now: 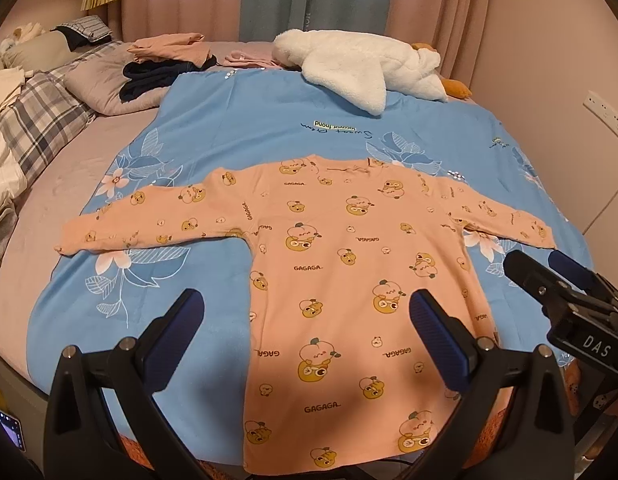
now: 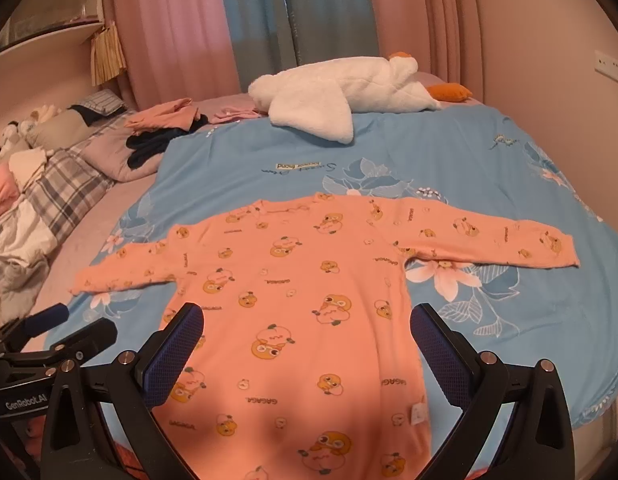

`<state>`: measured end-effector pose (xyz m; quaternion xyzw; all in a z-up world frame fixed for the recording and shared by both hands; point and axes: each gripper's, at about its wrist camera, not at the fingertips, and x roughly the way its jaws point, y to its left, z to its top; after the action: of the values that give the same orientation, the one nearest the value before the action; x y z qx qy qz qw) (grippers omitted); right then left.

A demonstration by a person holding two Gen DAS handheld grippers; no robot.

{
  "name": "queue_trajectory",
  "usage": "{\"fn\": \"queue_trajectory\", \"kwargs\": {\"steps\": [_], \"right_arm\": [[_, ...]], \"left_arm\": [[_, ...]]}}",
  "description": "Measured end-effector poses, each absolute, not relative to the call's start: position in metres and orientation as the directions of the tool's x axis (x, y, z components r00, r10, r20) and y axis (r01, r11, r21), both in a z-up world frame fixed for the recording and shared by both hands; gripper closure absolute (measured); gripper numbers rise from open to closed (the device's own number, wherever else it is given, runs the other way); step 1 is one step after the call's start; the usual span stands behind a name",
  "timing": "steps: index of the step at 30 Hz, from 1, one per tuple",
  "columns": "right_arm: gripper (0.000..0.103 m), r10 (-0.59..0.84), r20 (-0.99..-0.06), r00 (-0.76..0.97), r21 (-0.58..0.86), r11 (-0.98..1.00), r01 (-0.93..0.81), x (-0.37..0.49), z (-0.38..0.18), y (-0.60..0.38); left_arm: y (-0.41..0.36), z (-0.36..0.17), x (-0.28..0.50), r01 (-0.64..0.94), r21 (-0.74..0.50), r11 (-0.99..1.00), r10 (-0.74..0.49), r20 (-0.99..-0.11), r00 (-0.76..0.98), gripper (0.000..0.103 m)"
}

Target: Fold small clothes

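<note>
While pink shirt (image 1: 333,264) lies flat, sleeves spread, on blue blanket (image 1: 237,120), we hold left gripper (image 1: 305,320) & right gripper (image 2: 307,332) w/ jaws apart, empty.

One shirt (image 1: 349,280), perhaps two grippers

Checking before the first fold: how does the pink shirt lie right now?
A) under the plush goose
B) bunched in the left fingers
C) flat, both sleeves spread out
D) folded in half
C: the pink shirt lies flat on the blue blanket, both sleeves spread sideways, untouched by either gripper.
</note>
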<state>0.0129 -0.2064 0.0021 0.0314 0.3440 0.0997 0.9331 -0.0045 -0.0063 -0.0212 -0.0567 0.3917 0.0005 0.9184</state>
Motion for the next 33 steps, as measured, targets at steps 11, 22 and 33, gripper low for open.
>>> {"fn": "queue_trajectory", "kwargs": {"steps": [11, 22, 33], "right_arm": [[0.000, 0.203, -0.637, 0.743, 0.127, 0.979, -0.159, 0.0115, 0.0010, -0.2067], [0.000, 0.209, -0.640, 0.740, 0.142, 0.978, -0.154, 0.0105, 0.0013, -0.2092], [0.001, 0.205, -0.641, 0.740, 0.146, 0.979, -0.145, 0.0117, 0.0024, -0.2091]], "left_arm": [[-0.0102, -0.0215, -0.0046, -0.034, -0.101, 0.994, -0.050, -0.722, 0.690, 0.001], [-0.0118, -0.0223, -0.0051, -0.017, -0.121, 0.993, -0.076, -0.720, 0.690, 0.001], [-0.0121, -0.0241, -0.0039, -0.009, -0.129, 0.992, -0.088, -0.723, 0.685, 0.001]]}}
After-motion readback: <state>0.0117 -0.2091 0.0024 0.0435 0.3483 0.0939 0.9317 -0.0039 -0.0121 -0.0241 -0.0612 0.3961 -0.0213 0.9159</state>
